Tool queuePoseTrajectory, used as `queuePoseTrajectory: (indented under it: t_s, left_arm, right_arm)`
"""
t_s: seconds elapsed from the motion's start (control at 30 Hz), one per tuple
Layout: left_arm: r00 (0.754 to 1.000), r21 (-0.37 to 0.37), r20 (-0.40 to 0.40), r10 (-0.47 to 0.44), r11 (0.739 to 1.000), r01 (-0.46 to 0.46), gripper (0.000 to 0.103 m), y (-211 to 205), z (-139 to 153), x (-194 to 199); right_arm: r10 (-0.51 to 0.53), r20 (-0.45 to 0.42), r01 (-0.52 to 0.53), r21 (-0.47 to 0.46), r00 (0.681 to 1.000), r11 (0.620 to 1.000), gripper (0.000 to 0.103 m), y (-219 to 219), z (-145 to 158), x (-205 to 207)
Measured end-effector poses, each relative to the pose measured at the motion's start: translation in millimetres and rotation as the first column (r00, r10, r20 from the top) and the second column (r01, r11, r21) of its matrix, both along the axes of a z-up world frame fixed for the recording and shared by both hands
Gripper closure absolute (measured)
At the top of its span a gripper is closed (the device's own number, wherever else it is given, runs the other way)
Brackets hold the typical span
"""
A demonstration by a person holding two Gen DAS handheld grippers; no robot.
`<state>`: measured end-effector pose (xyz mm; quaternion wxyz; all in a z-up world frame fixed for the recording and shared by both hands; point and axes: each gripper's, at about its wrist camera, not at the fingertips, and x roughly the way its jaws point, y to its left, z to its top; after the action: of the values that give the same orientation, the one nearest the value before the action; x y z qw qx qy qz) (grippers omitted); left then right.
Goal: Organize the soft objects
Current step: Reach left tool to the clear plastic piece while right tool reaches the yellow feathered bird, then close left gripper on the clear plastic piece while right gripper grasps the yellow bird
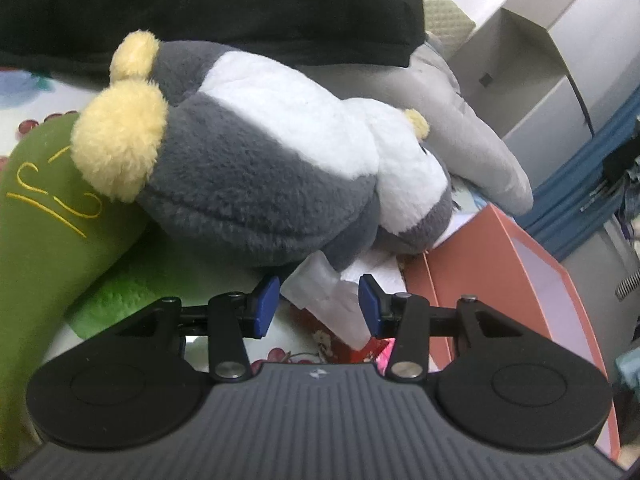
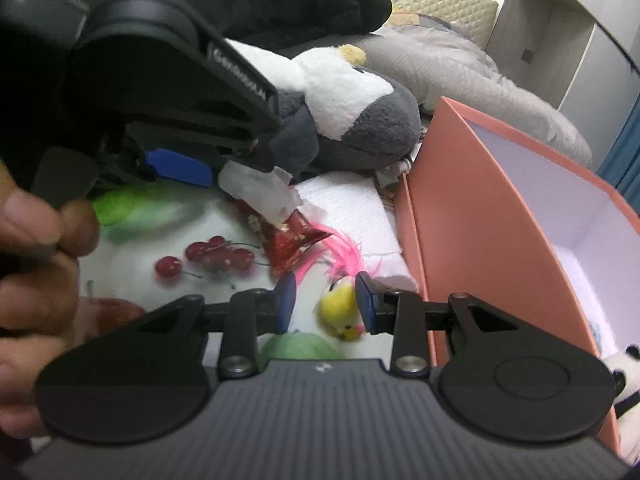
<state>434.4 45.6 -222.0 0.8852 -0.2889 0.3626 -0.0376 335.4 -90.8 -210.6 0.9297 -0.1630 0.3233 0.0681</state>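
The grey and white plush penguin with pale yellow fleece feet (image 1: 256, 152) lies on its side on the bed, feet toward the left, head toward the salmon-pink open cardboard box (image 1: 516, 280), which stands just right of it. Its feet rest against a long green plush cushion with yellow stitching (image 1: 44, 216). Behind the penguin lie a black fleece garment (image 1: 200, 4) and a light grey plush toy (image 1: 472, 140).

In front of the penguin, the left gripper (image 1: 319, 306) has its blue pads standing apart, with a piece of crumpled white translucent wrapping (image 1: 332, 300) between them; whether the pads press on it cannot be told. A person's hand (image 2: 36, 264) holds that gripper, seen from the right wrist.

Nearer the box's front corner, the right gripper (image 2: 325, 302) has its pads spread with a gap, and a small yellow plush chick with pink feathers (image 2: 340, 312) shows blurred between them; contact cannot be told. Left of the chick, the white bedsheet printed with red cherries (image 2: 132, 248) shows.
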Motion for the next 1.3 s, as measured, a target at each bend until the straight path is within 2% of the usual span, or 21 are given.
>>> queuePoseTrajectory:
  t_s: [0.23, 0.33, 0.5, 0.73, 0.77, 1.1, 1.3]
  left_arm:
    - [1.0, -0.058, -0.017, 0.026, 0.998, -0.027, 0.053, -1.0, -9.5, 11.2]
    - [1.0, -0.037, -0.018, 0.02, 0.999, -0.021, 0.055, -4.3, -8.7, 13.8]
    - [1.0, -0.019, -0.015, 0.01, 1.0, -0.011, 0.075, -4.3, -5.5, 9.1]
    - [1.0, -0.034, -0.02, 0.017, 0.999, -0.018, 0.092, 3.5, -1.1, -3.8]
    - [1.0, -0.04, -0.018, 0.016, 0.999, -0.016, 0.101, 4.1, 0.4, -6.3]
    - [1.0, -0.014, -0.002, 0.022, 1.0, -0.022, 0.102, 10.9, 21.6, -36.7]
    - [0.997, 0.013, -0.045, 0.06, 0.998, -0.06, 0.101, 16.7, 16.9, -50.5]
  right_arm:
    - [-0.008, 0.016, 0.009, -0.102, 1.0, 0.995, 0.067, 1.6, -12.7, 10.7]
    - [-0.006, -0.014, 0.005, -0.077, 1.0, 0.997, 0.068, -1.7, -15.9, 13.9]
    - [-0.013, -0.025, 0.011, -0.051, 1.0, 0.999, 0.07, -2.2, -12.6, 12.7]
    - [0.008, -0.022, -0.008, -0.009, 1.0, 1.0, 0.071, -2.8, -2.9, 2.4]
    - [0.012, -0.02, -0.012, -0.007, 1.0, 1.0, 0.071, -2.2, -1.2, -0.4]
    - [0.038, -0.031, -0.036, 0.057, 0.999, 0.998, 0.071, -4.6, 14.6, -28.3]
    - [0.037, -0.068, -0.027, 0.131, 0.997, 0.991, 0.071, -13.8, 12.0, -41.5]
